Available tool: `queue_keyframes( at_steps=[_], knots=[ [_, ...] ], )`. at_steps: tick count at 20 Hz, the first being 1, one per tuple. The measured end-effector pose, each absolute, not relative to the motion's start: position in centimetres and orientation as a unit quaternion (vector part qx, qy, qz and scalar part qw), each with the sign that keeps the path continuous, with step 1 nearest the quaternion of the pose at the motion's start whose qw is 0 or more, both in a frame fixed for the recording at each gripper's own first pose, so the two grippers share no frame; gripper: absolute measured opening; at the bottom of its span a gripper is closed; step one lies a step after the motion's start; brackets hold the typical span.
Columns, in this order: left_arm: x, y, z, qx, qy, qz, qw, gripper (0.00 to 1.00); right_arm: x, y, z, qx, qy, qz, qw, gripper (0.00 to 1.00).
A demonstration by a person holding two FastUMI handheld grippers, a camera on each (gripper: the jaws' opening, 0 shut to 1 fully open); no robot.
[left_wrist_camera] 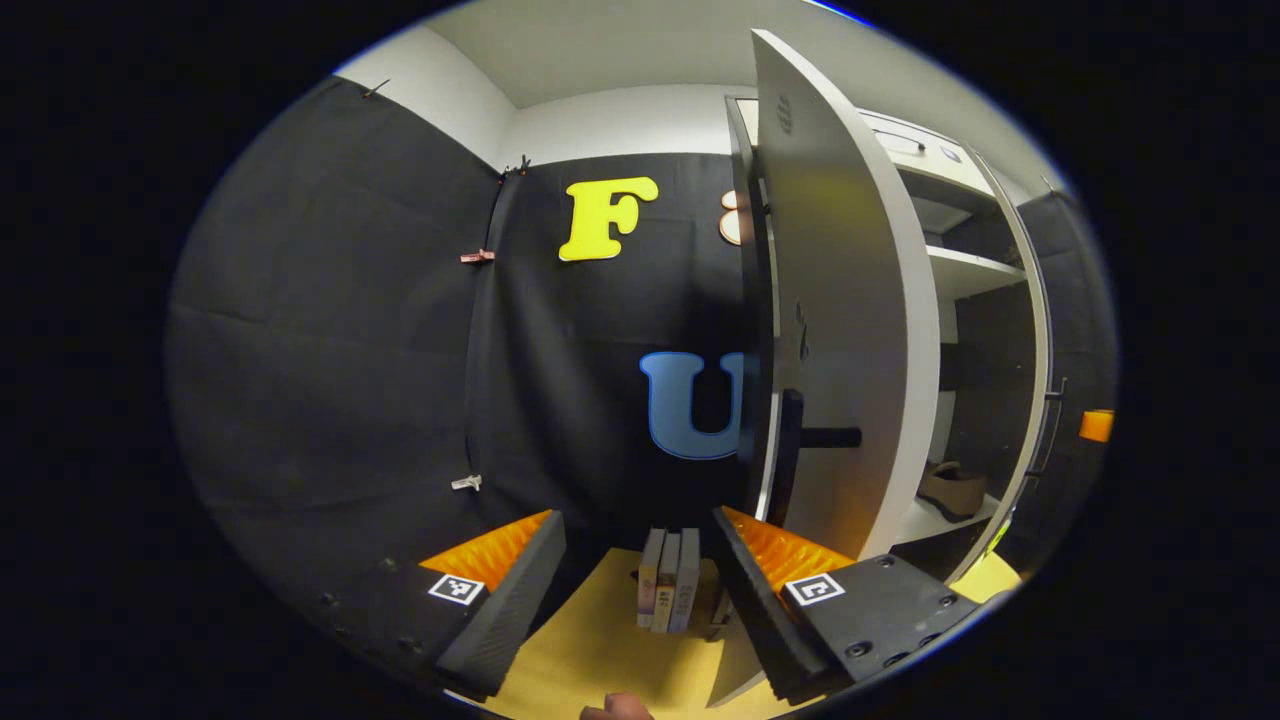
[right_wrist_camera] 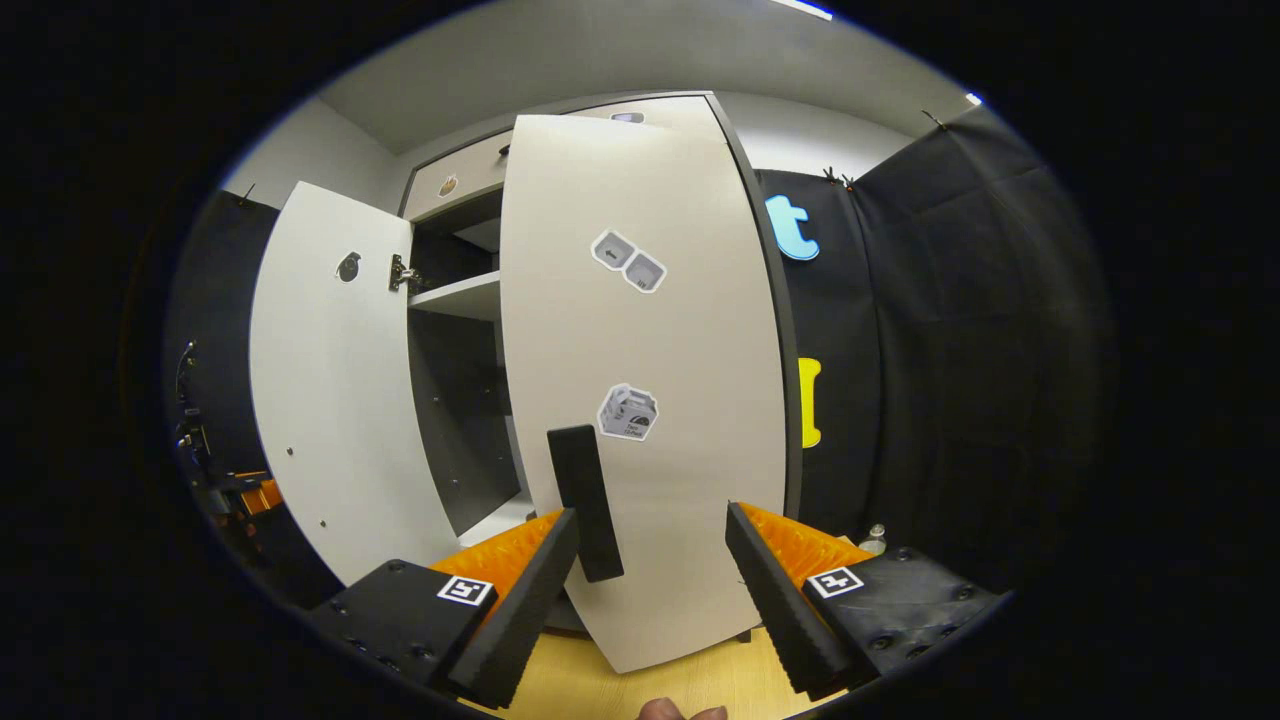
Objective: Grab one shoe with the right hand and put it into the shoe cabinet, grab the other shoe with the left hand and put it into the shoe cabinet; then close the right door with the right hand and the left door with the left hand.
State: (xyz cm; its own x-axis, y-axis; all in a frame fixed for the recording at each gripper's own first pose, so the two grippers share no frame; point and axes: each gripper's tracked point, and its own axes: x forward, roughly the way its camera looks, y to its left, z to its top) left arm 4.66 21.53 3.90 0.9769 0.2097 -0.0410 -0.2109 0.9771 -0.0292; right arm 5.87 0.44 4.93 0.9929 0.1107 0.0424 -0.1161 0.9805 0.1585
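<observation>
The white shoe cabinet point(right_wrist_camera: 455, 185) stands ahead. Its right door point(right_wrist_camera: 650, 330) lies flat or nearly flat against the front, and its black handle point(right_wrist_camera: 585, 500) sits just by the left finger of my right gripper point(right_wrist_camera: 652, 515), which is open and empty. The left door point(right_wrist_camera: 330, 400) stands swung out. In the left gripper view that left door point(left_wrist_camera: 850, 330) is seen nearly edge-on, its black handle point(left_wrist_camera: 790, 455) just beyond the right finger of my open, empty left gripper point(left_wrist_camera: 635, 520). A tan shoe point(left_wrist_camera: 955, 490) rests on the cabinet's bottom shelf point(left_wrist_camera: 925, 522).
Several books point(left_wrist_camera: 670, 590) stand upright on the yellow floor point(left_wrist_camera: 600, 640) ahead of the left gripper. White upper shelves point(left_wrist_camera: 970, 270) show inside the cabinet. Black cloth walls close in on both sides. The other gripper's orange part point(right_wrist_camera: 255, 492) shows at far left.
</observation>
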Motion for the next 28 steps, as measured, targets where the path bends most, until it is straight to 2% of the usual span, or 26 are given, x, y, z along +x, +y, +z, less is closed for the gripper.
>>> queue_keyframes(
  at_steps=[5,6,8,14,15,16,21,22,24,27,28],
  knots=[
    [4.5,18.0,3.9,-0.012,0.026,0.082,0.996,0.94,5.9,0.2,4.7,0.081,-0.016,0.059,0.995,0.98],
    [4.5,17.2,4.0,-0.012,0.026,0.074,0.997,0.90,5.8,0.1,4.7,0.081,-0.016,0.059,0.995,0.98],
    [4.8,15.4,3.9,-0.012,0.027,0.057,0.998,0.94,5.8,-0.2,4.8,0.081,-0.017,0.057,0.995,0.98],
    [5.3,11.9,4.1,-0.012,0.025,0.047,0.999,0.94,5.2,-1.1,5.0,0.091,-0.020,0.050,0.994,0.98],
    [5.4,11.4,4.1,-0.014,0.025,0.042,0.999,0.90,5.2,-0.7,5.2,0.092,-0.020,0.050,0.994,0.98],
    [5.6,10.6,4.3,-0.017,0.025,0.033,0.999,0.94,5.1,-0.6,5.3,0.091,-0.020,0.050,0.994,0.98],
    [6.7,6.4,4.5,-0.021,0.021,-0.004,1.000,0.94,5.0,-0.9,5.6,0.091,-0.017,0.048,0.995,0.98],
    [7.0,5.4,4.4,-0.023,0.022,-0.011,0.999,0.91,4.9,-0.9,5.6,0.092,-0.017,0.048,0.994,0.98],
    [7.7,3.3,4.2,-0.029,0.024,-0.026,0.999,0.94,4.9,-1.0,5.7,0.090,-0.016,0.047,0.995,0.98],
    [9.0,0.8,4.1,-0.019,0.024,-0.034,0.999,0.94,4.8,-1.0,5.8,0.087,-0.016,0.046,0.995,0.98],
    [9.3,0.3,4.2,-0.015,0.022,-0.035,0.999,0.91,4.7,-1.0,5.9,0.087,-0.017,0.045,0.995,0.98]
  ],
)
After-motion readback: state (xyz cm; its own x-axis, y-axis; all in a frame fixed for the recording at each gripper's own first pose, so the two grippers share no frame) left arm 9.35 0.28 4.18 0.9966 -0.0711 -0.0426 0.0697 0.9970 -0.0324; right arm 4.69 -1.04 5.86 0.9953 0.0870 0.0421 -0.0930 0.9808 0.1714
